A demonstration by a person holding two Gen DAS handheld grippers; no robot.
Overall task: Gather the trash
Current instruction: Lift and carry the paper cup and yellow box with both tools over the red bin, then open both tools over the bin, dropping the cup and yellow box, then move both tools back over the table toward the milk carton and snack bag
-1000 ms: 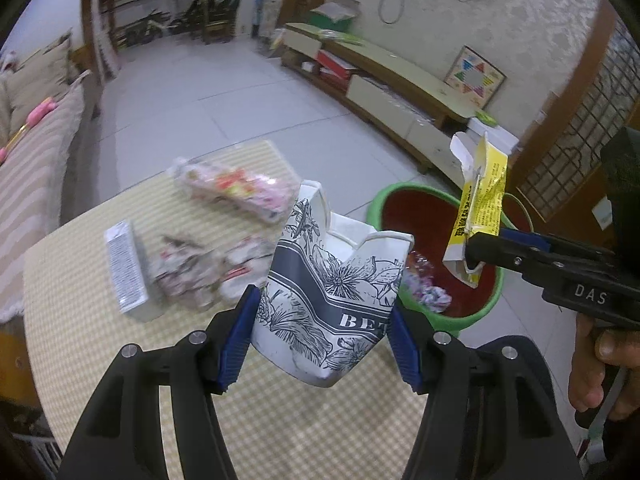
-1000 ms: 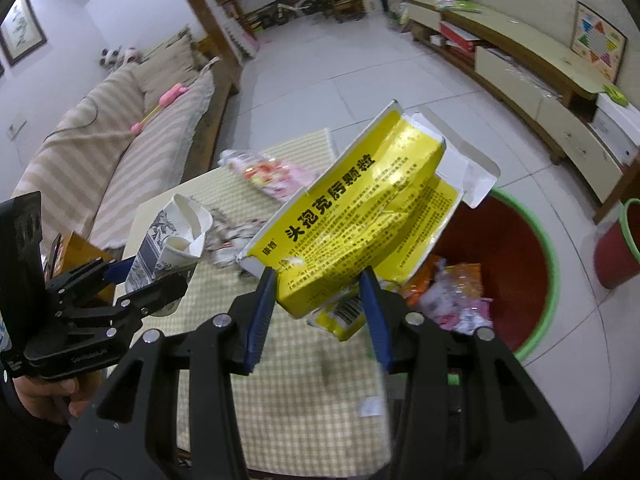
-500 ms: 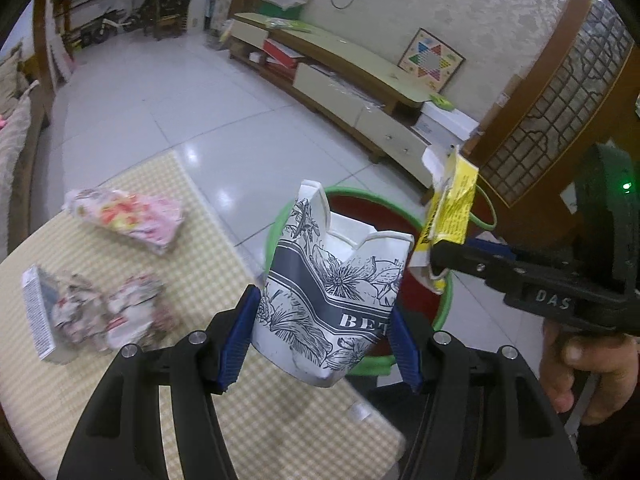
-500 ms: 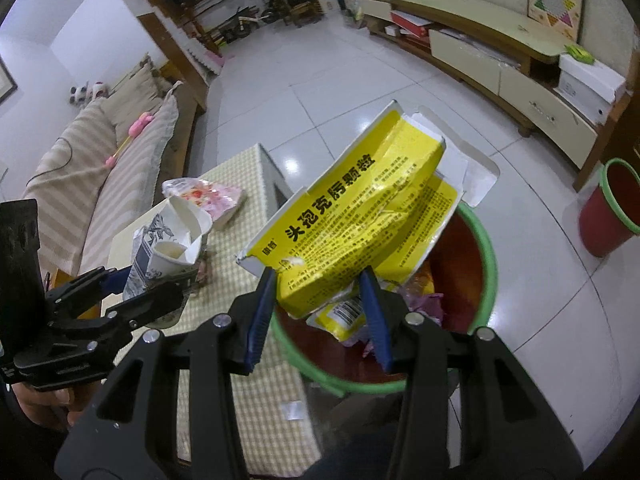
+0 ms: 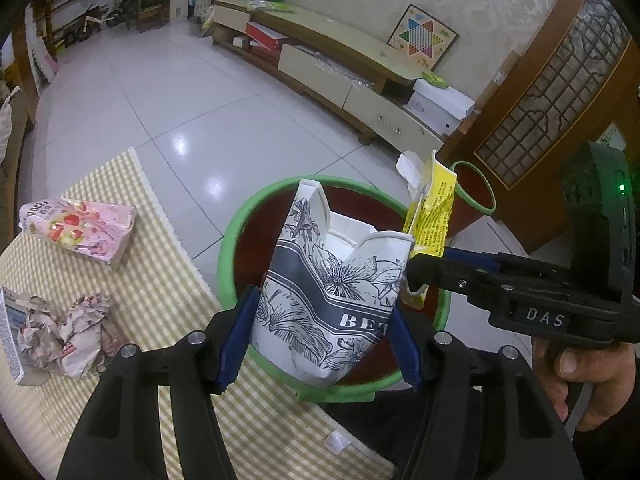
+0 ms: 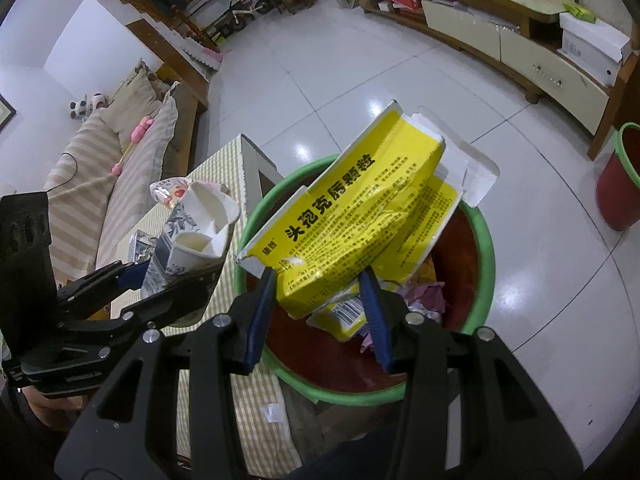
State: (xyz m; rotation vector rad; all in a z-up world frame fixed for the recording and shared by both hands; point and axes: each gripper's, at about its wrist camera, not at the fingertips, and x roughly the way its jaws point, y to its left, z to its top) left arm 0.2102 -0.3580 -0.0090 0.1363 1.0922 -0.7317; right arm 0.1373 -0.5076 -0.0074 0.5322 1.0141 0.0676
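Note:
My left gripper (image 5: pixel 320 340) is shut on a crushed white paper cup (image 5: pixel 336 280) with a dark floral print, held above the near rim of the green-rimmed red trash bin (image 5: pixel 232 248). My right gripper (image 6: pixel 320 312) is shut on a flattened yellow medicine box (image 6: pixel 360 216), held over the same bin (image 6: pixel 486 256), which holds wrappers. The yellow box (image 5: pixel 432 208) and right gripper (image 5: pixel 424 268) show at the right of the left wrist view. The cup (image 6: pixel 196 240) and left gripper (image 6: pixel 172 284) show at the left of the right wrist view.
On the checked tablecloth (image 5: pixel 160 280) lie a pink snack box (image 5: pixel 80 228), crumpled paper (image 5: pixel 68 332) and a small white box (image 5: pixel 10 340). A second red bin (image 6: pixel 624 176) stands on the tiled floor. A low TV cabinet (image 5: pixel 340 64) lines the wall, a sofa (image 6: pixel 112 160) at left.
Both grippers have moved right, off the table and over the trash bin, still holding the cup and the yellow box. The table's trash has slid to the left of view.

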